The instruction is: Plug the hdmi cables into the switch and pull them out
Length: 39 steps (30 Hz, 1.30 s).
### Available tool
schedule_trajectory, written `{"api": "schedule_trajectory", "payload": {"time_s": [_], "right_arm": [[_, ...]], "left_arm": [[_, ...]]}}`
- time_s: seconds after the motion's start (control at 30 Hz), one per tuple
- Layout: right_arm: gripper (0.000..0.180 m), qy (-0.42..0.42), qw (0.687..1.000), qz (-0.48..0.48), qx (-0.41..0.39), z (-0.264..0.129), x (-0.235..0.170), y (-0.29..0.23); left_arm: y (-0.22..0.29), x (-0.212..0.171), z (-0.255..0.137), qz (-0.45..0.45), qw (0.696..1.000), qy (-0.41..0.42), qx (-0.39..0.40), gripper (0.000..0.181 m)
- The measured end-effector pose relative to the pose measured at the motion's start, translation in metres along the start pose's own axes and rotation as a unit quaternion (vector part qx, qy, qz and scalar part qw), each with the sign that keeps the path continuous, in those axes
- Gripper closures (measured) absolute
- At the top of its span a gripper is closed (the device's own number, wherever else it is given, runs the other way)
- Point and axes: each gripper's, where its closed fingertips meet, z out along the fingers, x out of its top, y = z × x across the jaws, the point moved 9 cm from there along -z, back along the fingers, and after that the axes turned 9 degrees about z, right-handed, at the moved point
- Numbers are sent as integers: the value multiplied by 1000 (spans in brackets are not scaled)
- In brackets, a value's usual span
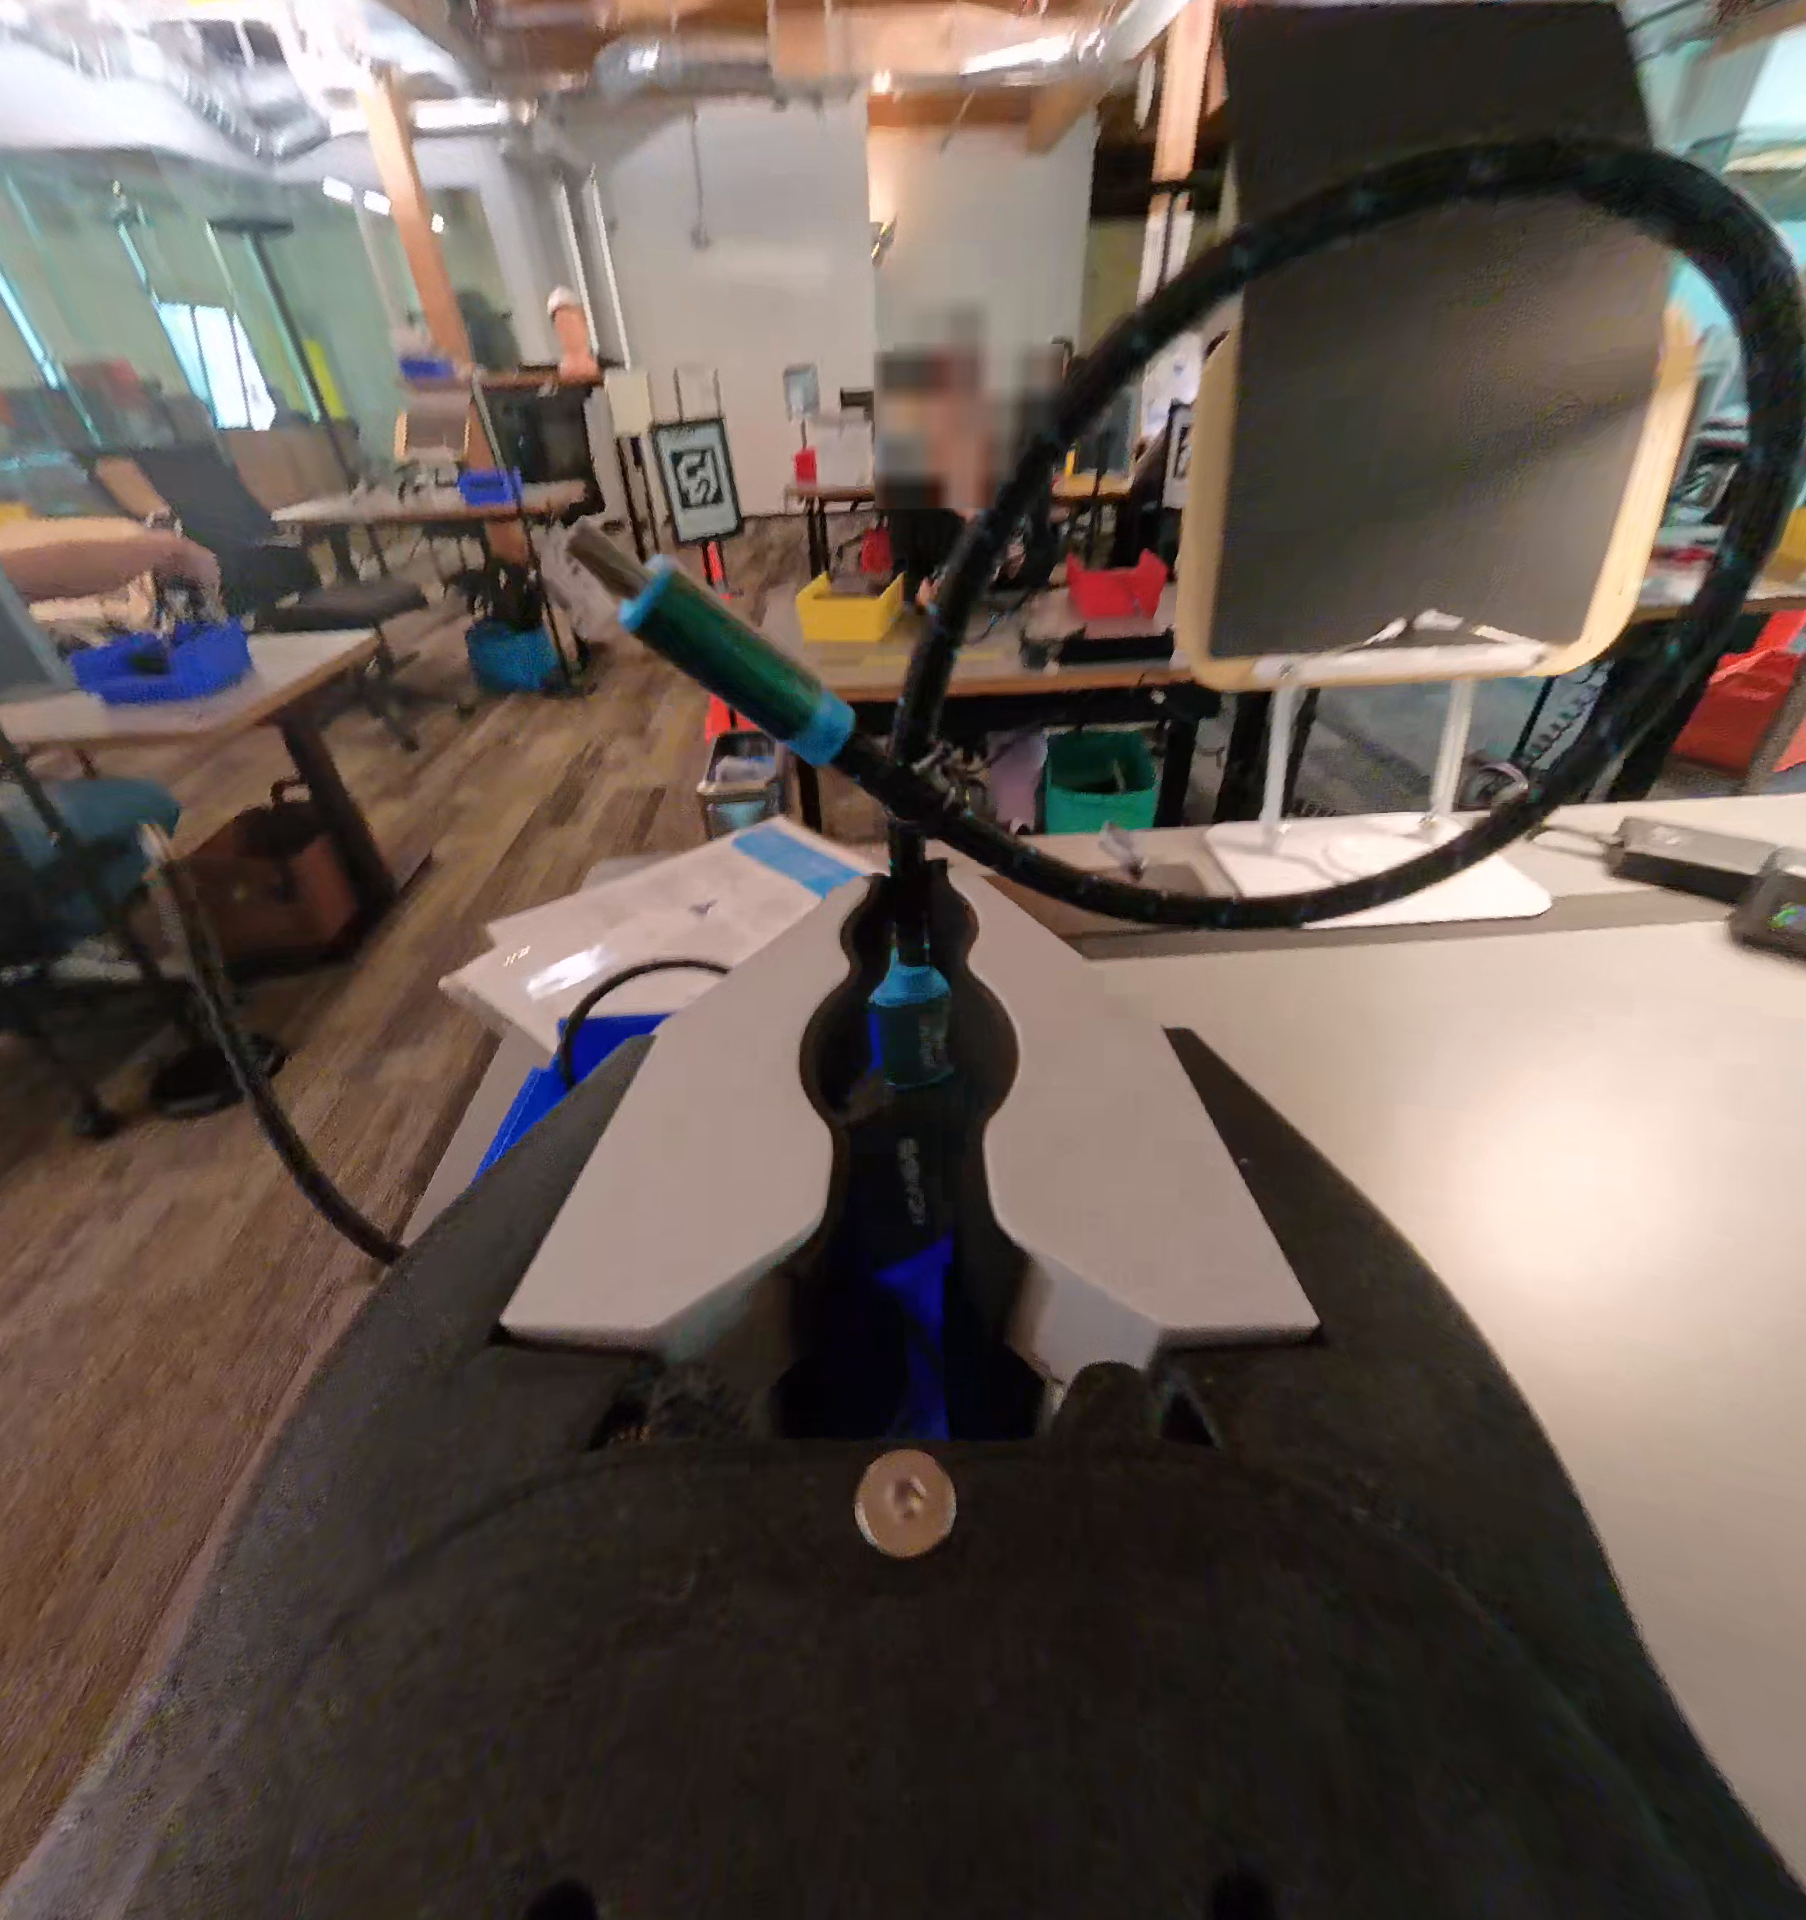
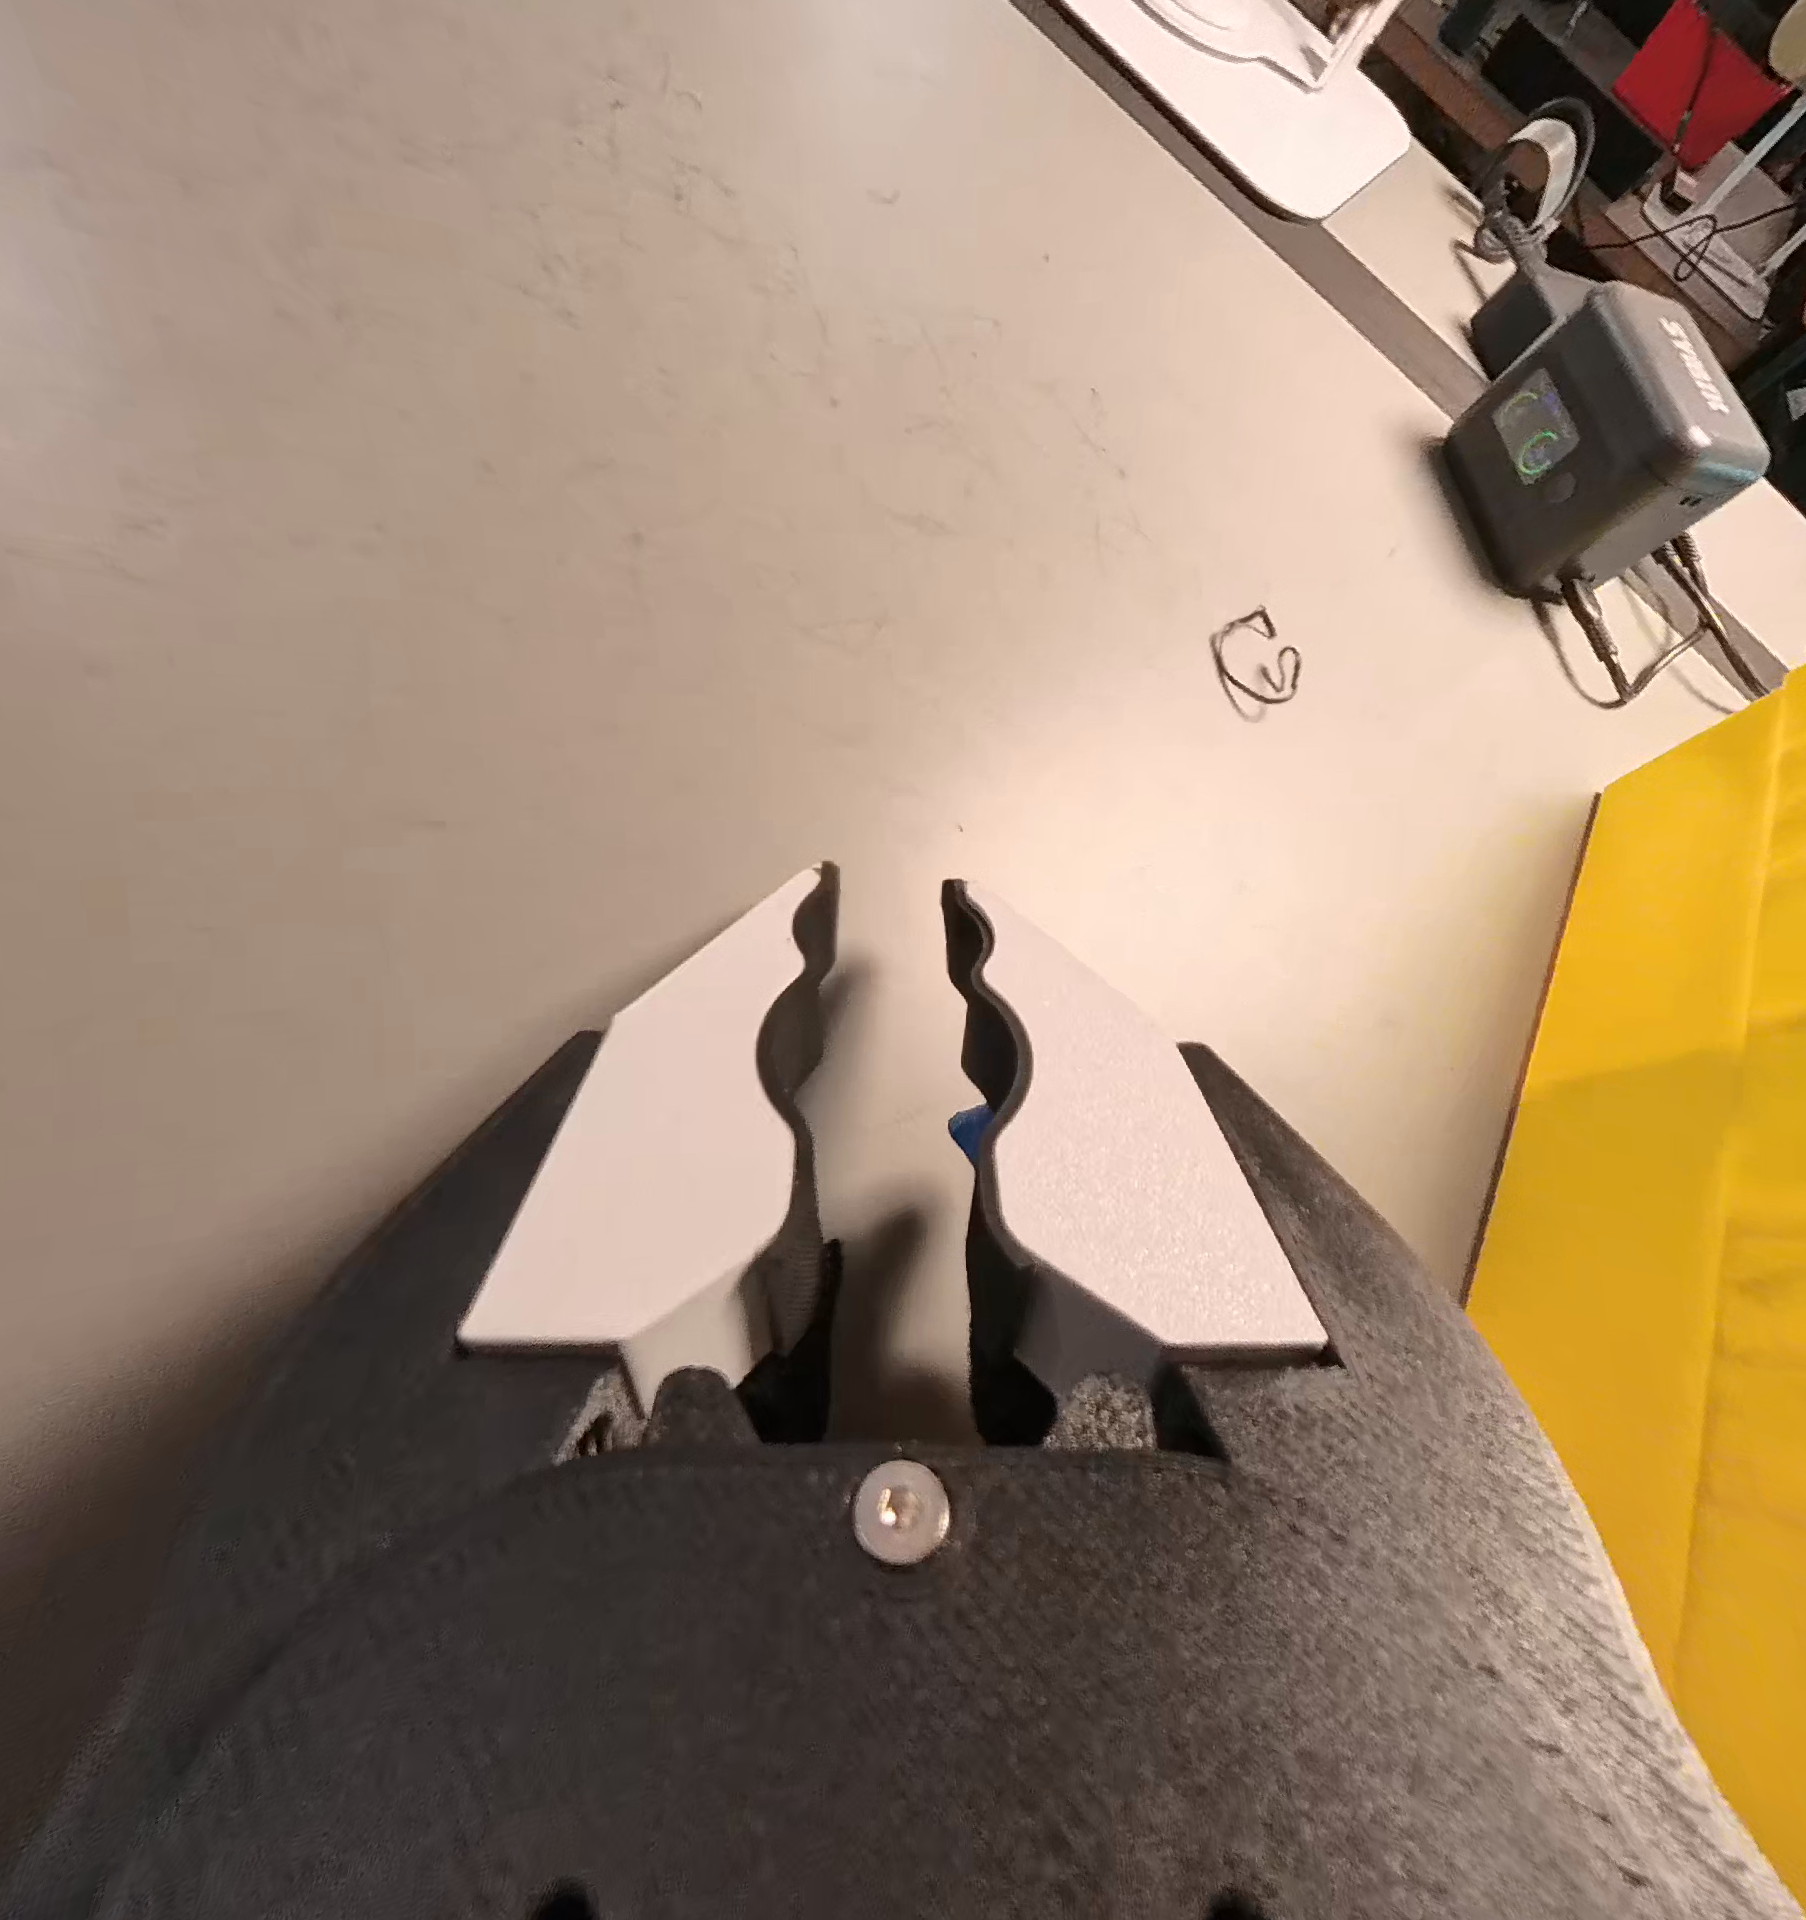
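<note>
We hold the left gripper (image 1: 914, 883) closed on one plug (image 1: 911, 1039) of the black braided cable (image 1: 1647, 229), which loops up and round above the table (image 1: 1450, 1143). The cable's other plug (image 1: 733, 655), dark with blue ends, hangs free in the air, pointing up and left. Our right gripper (image 2: 888, 878) hovers over the bare table with a narrow gap between its fingers and nothing in it. A small grey box with a lit screen (image 2: 1605, 436) sits well off to its right, near a yellow sheet (image 2: 1709, 1143).
</note>
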Motion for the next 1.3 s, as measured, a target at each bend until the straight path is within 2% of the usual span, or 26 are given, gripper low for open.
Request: {"api": "schedule_trajectory", "payload": {"time_s": [0.13,0.3,0.47,0.6,0.67,0.73,0.83,0.87,0.9,0.97,1.03,1.13,1.2,1.3], "right_arm": [[153,26,997,17,73,-1,14,-15],[148,99,979,-20,175,-5,66,-50],[134,181,941,-20,286,7,133,-90],[106,203,930,34,303,44,162,-102],[101,209,923,86,311,64,165,-101],[110,225,910,134,322,76,163,-98],[158,248,895,173,328,82,156,-85],[166,243,894,173,333,83,153,-80],[165,233,893,174,343,84,150,-76],[165,211,888,193,361,85,146,-67],[166,192,881,241,358,87,144,-56],[166,147,857,314,380,89,140,-42],[166,105,850,324,401,90,137,-39],[166,40,837,327,437,93,132,-41]], "left_arm": [[32,30,0,11,998,32,-50,174],[87,40,21,-27,985,44,-165,174],[149,17,62,-107,955,35,-274,174],[196,-13,99,-209,913,22,-349,174],[215,-29,115,-265,886,16,-381,175],[233,-44,127,-308,861,7,-405,175],[253,-64,138,-340,834,-7,-434,174],[258,-70,140,-340,830,-9,-442,174],[261,-75,142,-339,827,-5,-449,174],[265,-83,142,-318,828,-7,-462,173],[264,-84,140,-269,842,-12,-467,164],[259,-83,132,-117,884,-5,-453,156],[261,-82,125,3,899,22,-437,152],[272,-85,117,137,882,60,-448,149]]}}
